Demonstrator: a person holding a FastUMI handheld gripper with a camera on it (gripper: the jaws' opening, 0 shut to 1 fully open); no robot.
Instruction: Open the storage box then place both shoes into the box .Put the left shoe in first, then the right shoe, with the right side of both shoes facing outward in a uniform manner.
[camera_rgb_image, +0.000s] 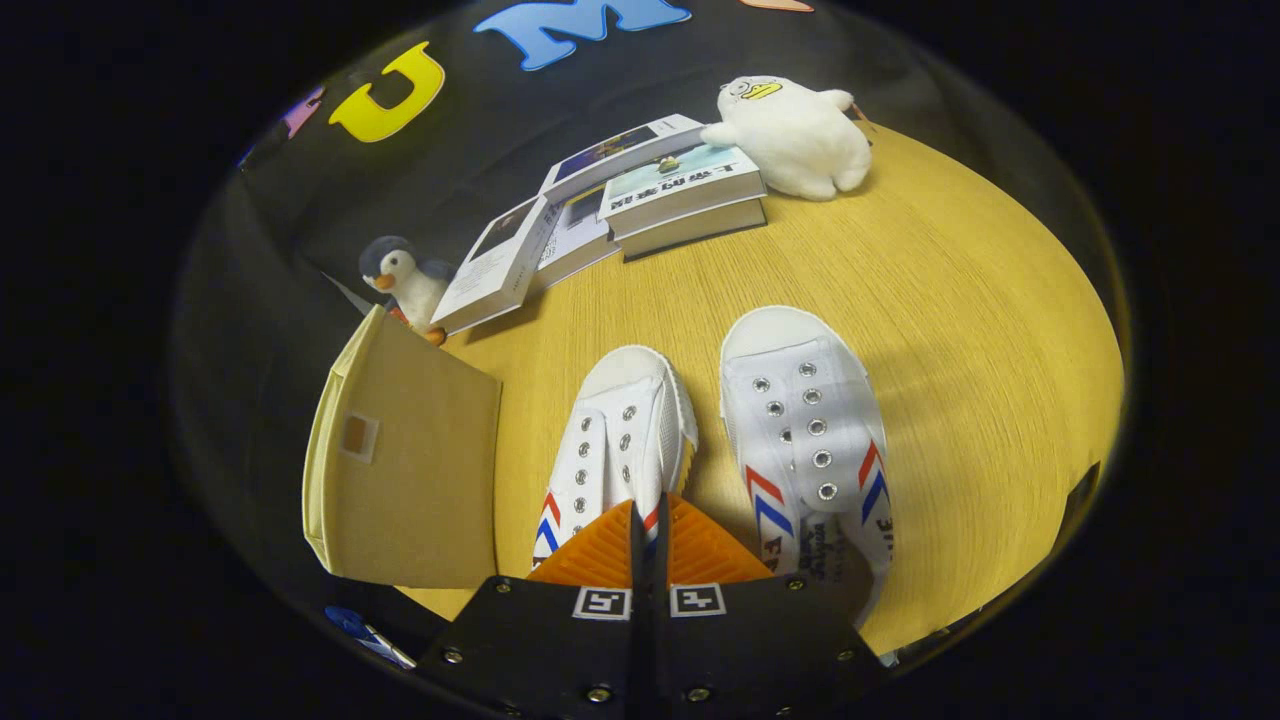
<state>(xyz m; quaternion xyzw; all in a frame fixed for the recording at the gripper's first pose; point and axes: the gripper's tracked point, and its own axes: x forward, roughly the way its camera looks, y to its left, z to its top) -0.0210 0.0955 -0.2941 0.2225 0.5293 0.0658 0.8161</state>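
The hand-held gripper (648, 530) has its fingers pinched nearly together on the heel of the left white canvas shoe (615, 440), beside the beige cardboard storage box (410, 470) on the wooden desk (960, 330).

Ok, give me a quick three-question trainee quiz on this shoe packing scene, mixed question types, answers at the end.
1. True or false: the gripper is shut.
2. Which toy sits beside the beige storage box? A) penguin plush B) white duck plush
3. Fill in: the gripper's fingers are over the heel of the ____ shoe of the pair.

Key: 1 true. 2 A, the penguin plush; the white duck plush sits by the books. 3 the left shoe, beside the right shoe.
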